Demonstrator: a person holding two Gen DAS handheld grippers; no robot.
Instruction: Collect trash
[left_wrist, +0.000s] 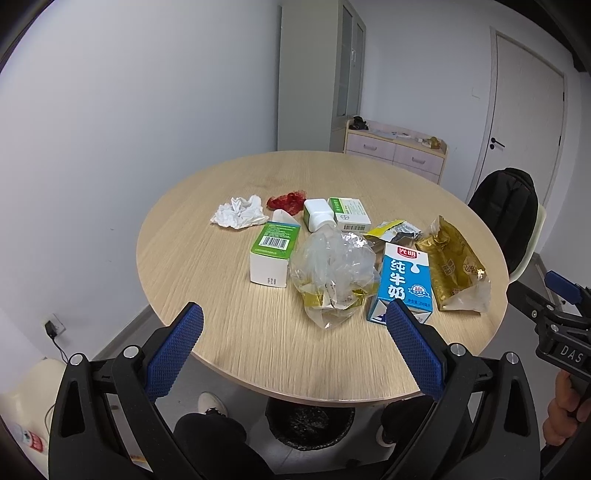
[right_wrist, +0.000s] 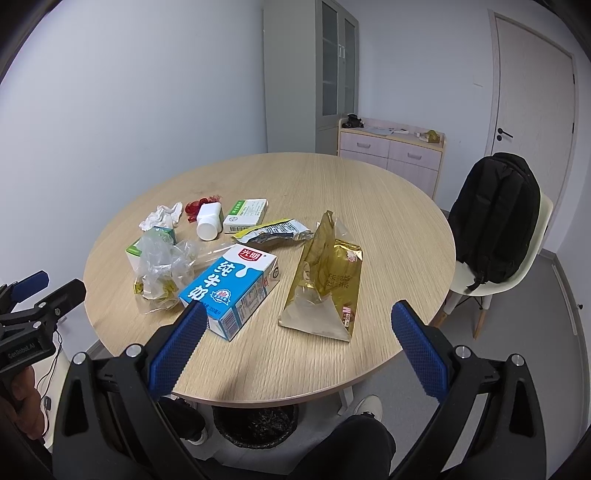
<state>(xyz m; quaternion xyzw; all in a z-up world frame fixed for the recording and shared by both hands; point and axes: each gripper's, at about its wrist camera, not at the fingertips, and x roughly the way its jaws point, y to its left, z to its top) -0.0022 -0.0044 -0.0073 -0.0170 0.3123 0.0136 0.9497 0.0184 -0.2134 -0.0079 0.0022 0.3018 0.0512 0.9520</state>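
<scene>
Under the round worktop we can see only part of a black waste bin; the worktop edge cuts off its far rim, and what lies in it is too dark to make out. Someone's dark-trousered knees and white shoes frame it.

The trash sits on the worktop. A blue-and-white milk carton lies on its side near the front edge, touching a crumpled clear plastic bag that holds yellowish scraps we cannot identify. Right of the carton lies a gold foil bag, torn open. Behind them are a green-and-white box, a white bottle on its side, a flat medicine box, a yellow-and-silver wrapper, a crumpled white tissue and something red and crinkled, partly hidden.

Our left hand-held gripper hovers over the front edge, jaws wide apart, holding nothing. The right hand-held gripper does likewise, jaws spread before the foil bag.
</scene>
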